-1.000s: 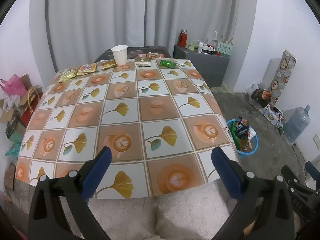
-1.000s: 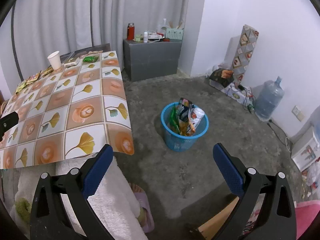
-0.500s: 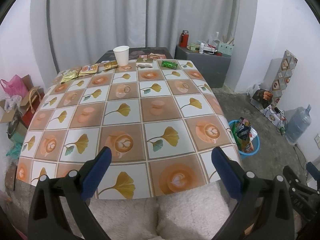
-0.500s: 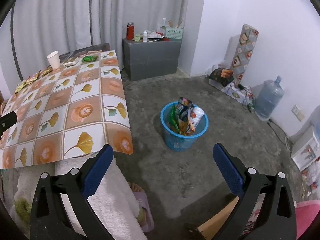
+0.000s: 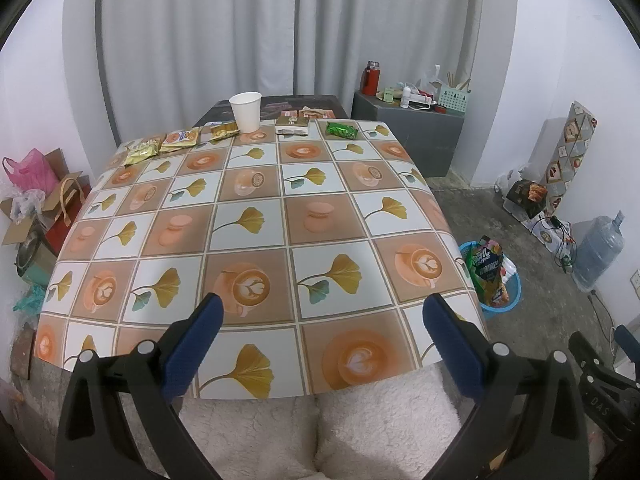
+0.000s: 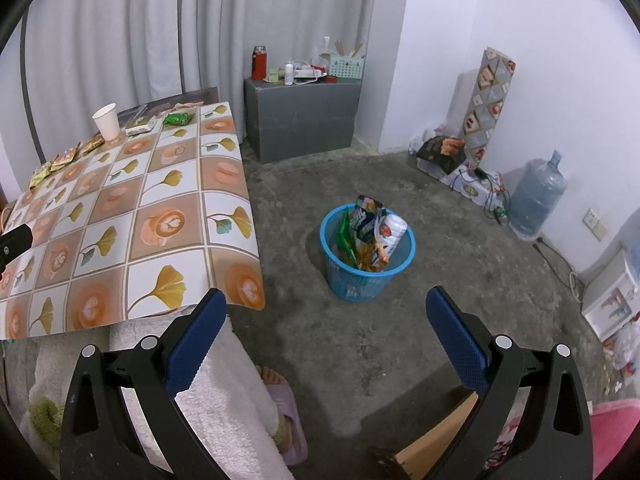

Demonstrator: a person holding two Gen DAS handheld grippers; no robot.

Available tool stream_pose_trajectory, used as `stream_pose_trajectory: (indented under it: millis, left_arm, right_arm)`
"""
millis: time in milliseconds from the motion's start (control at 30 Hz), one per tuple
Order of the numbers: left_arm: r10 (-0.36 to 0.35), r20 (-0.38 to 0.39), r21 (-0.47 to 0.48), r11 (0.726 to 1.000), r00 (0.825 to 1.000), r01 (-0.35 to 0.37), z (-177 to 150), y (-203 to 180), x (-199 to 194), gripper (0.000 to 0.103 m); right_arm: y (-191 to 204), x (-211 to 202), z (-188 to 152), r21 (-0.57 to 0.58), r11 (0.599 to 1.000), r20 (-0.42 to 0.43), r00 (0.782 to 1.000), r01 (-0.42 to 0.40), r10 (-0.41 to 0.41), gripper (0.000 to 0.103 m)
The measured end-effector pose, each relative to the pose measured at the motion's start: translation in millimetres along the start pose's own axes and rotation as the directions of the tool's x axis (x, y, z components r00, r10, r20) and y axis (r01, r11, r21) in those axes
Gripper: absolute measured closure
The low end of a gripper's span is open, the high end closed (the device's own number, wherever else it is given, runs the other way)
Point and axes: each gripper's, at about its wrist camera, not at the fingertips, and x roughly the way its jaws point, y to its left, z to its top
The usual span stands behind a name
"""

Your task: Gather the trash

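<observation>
Left wrist view: left gripper (image 5: 322, 322) hovering over near table (image 5: 256, 240) edge, jaws apart, holding nothing. Right gripper (image 6: 324, 316) likewise gaping, facing bin (image 6: 366, 276) on floor. Wrappers (image 5: 178, 140) and cup (image 5: 246, 111) waiting at far edge; probably between pickups, needing long reach.

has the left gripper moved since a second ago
Yes, slightly. In the left wrist view the paper cup and table edge sit a little higher than before, so the left gripper has drawn back or tilted down a bit.
</observation>
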Motion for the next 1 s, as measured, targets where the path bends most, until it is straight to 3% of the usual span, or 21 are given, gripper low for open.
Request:
stream_pose_trajectory:
  millis: [1000]
  left_arm:
    - [0.004, 0.001, 0.0, 1.0, 1.0, -0.004, -0.6, -1.2, -1.4, 0.005]
  right_arm:
    - [0.0, -0.3, -0.2, 0.003, 1.0, -0.003, 1.0, -0.003, 0.003, 0.007]
